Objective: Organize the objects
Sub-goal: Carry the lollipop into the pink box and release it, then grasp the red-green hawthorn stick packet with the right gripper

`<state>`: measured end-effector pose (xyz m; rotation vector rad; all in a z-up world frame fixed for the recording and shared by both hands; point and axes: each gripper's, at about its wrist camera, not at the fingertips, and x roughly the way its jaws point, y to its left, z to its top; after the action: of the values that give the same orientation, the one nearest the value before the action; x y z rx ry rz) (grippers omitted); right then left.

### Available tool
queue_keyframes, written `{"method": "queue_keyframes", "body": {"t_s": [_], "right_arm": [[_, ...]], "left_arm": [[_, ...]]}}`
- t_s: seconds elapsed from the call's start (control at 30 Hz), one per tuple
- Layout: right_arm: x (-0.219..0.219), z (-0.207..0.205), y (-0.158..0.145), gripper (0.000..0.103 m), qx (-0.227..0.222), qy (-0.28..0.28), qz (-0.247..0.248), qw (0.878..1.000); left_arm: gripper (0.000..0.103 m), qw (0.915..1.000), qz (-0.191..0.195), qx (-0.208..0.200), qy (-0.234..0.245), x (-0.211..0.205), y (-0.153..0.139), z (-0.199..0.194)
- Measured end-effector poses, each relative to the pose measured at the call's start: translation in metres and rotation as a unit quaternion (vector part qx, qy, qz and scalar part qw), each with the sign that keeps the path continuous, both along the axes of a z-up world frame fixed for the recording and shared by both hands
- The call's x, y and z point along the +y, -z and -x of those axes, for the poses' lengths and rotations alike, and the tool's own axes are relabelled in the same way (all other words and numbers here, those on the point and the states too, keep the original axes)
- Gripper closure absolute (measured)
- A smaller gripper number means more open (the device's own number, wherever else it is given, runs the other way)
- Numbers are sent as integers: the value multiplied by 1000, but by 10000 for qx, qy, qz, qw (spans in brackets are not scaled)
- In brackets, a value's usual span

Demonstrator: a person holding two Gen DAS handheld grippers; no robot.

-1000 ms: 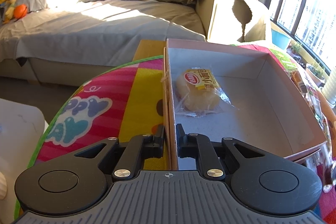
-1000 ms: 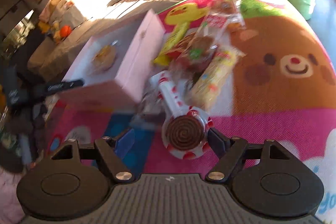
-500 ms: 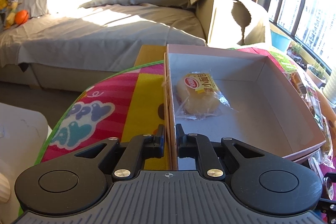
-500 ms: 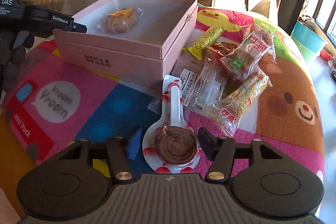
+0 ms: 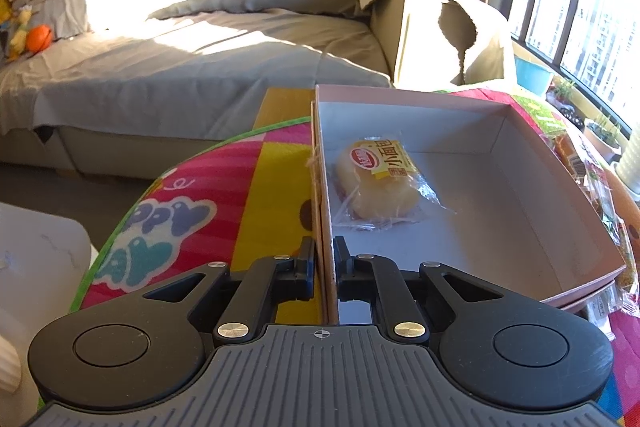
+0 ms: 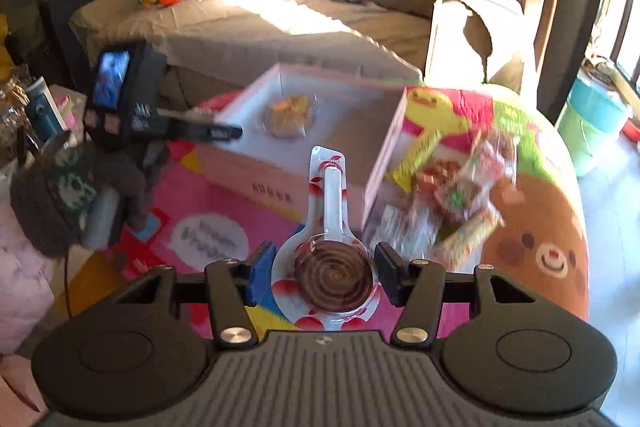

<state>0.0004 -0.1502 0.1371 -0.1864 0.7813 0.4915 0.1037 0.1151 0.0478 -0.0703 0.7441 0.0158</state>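
An open pink box (image 5: 560, 187) sits on the colourful play mat (image 5: 192, 211). A wrapped small bread (image 5: 380, 183) lies inside it near the left wall. My left gripper (image 5: 322, 259) is shut on the box's near-left wall. In the right wrist view my right gripper (image 6: 324, 269) is shut on a packaged chocolate swirl lollipop (image 6: 332, 275), held in the air in front of the box (image 6: 280, 183), stick end pointing at it. The bread (image 6: 290, 115) shows in the box there. The left gripper (image 6: 200, 131) reaches in from the left.
Several wrapped snacks (image 6: 452, 203) lie on the mat right of the box. A grey sofa (image 5: 180, 67) stands behind the mat, a cardboard box (image 5: 436, 31) at its right end. A teal bin (image 6: 592, 119) is at far right by the window.
My right gripper has lifted the lollipop off the mat and carried it up toward the pink box. The left gripper keeps its hold on the box wall.
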Motion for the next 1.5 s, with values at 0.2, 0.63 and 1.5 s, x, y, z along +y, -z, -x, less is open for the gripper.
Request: {"method": "queue_keyframes", "body": {"t_s": [0.2, 0.63, 1.5], "right_arm": [[36, -36, -49, 48, -785, -126, -565, 9952], [25, -84, 12, 19, -423, 734, -606, 9946], [-39, -70, 99, 28, 24, 1782, 126, 9839]], "left_arm": [[91, 9999, 138, 14, 4, 3, 0, 0], [90, 9998, 194, 20, 21, 5, 0, 2], [91, 9999, 105, 94, -19, 2, 2, 3]]}}
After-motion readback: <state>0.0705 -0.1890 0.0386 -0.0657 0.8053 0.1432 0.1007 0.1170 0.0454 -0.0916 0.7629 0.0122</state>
